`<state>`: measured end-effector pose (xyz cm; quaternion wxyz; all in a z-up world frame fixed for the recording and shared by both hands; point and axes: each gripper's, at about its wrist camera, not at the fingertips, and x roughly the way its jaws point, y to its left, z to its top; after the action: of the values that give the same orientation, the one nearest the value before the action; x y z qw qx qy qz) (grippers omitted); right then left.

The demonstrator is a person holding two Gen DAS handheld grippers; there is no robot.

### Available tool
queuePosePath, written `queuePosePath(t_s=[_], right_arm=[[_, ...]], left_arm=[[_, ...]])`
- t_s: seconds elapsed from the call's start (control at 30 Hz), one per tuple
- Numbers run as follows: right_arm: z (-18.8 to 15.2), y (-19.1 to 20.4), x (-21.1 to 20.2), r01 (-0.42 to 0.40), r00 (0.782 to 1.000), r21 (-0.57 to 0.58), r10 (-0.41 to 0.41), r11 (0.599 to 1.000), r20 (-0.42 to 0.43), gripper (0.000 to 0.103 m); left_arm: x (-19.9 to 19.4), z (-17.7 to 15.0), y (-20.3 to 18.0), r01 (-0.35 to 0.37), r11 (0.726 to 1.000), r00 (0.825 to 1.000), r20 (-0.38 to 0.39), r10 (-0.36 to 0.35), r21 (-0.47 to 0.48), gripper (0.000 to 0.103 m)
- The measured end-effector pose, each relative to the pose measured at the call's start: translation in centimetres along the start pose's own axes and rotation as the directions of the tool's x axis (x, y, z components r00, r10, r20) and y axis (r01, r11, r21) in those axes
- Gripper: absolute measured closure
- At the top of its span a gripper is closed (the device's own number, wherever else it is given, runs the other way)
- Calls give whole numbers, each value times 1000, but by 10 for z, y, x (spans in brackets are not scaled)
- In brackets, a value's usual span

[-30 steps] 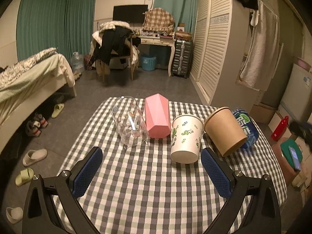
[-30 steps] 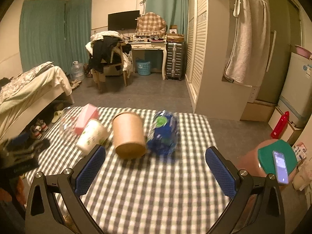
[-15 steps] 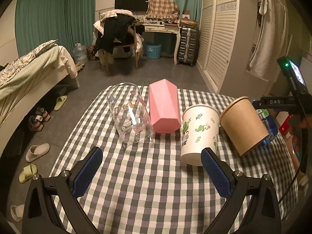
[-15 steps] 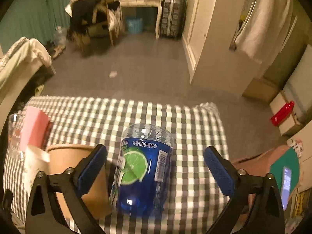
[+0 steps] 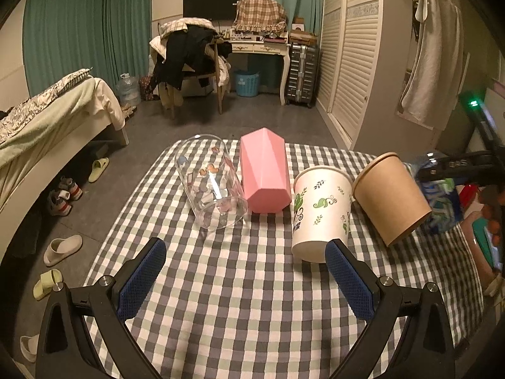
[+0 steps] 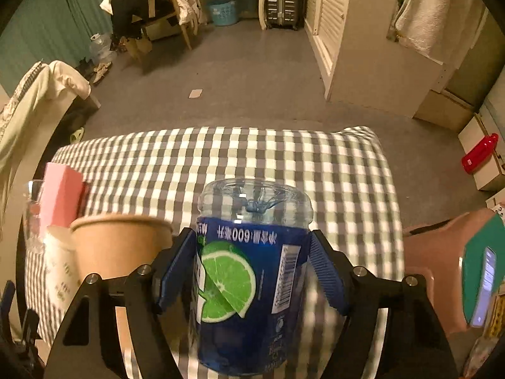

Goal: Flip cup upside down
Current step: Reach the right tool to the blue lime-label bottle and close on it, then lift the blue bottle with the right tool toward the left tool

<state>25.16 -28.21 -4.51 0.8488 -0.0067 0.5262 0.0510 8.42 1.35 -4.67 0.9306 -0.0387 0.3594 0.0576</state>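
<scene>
Several cups lie on their sides in a row on the checked table [image 5: 240,284]: a clear glass [image 5: 210,186], a pink faceted cup [image 5: 265,173], a white leaf-print paper cup [image 5: 322,211], a brown paper cup [image 5: 391,195] and a blue-labelled clear plastic cup [image 5: 438,202]. My left gripper [image 5: 244,281] is open and empty, in front of the glass and the white cup. My right gripper [image 6: 252,268] is closed around the blue-labelled cup [image 6: 249,268], pads on both its sides. The brown cup [image 6: 116,246] lies just left of it.
A bed [image 5: 47,120] and slippers [image 5: 61,249] are left of the table. A wardrobe [image 5: 353,63] stands on the right. A pink stool with a green lid and a phone [image 6: 479,281] stands at the table's right edge. A red bottle [image 6: 479,154] lies beyond.
My right gripper moved forward and down over the blue-labelled cup and closed its fingers onto it. My left gripper stayed open and shifted only slightly.
</scene>
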Motion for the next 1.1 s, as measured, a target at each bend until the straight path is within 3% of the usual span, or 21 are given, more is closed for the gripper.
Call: queuePosePath(t_s=[0.23, 0.4, 0.73, 1.1], right_arm=[[-42, 33, -86, 48, 998, -110, -42, 993, 54, 31], [-81, 81, -107, -20, 999, -182, 25, 983, 21, 31], [-116, 160, -77, -140, 990, -190, 131, 972, -62, 31], [-120, 166, -31, -121, 986, -155, 100, 980, -136, 31]], left_arm=[[-24, 1, 12, 20, 1000, 999, 42, -19, -22, 0], [-44, -2, 28, 37, 998, 997, 68, -33, -53, 0], [-56, -8, 58, -7, 997, 998, 61, 11, -75, 0], [-47, -9, 58, -26, 997, 999, 33, 28, -69, 0]])
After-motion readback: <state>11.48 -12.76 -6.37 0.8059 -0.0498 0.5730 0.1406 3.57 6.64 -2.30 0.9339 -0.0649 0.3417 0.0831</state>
